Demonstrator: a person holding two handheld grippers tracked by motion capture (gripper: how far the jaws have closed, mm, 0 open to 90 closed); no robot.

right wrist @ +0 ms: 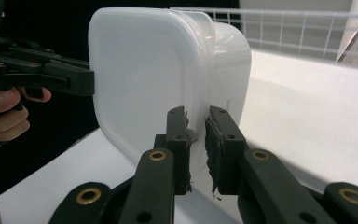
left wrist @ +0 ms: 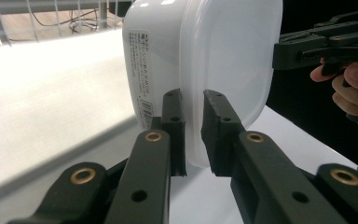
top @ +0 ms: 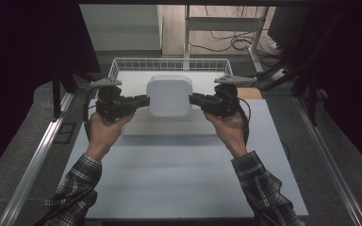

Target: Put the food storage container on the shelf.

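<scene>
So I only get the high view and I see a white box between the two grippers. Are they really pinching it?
Observer: Yes. In the left gripper view the left gripper has its jaws closed on the rim edge of the white container.
Operator: And the other one?
Observer: Same thing. In the right gripper view the right gripper clamps the rim on the opposite side, where lid and tub meet.
Operator: Is there writing on the box?
Observer: There is a printed label with a barcode on the side of the tub, too small to read.
Operator: Are the pads okay?
Observer: The right gripper's pads look torn and ragged at the edges.
</scene>
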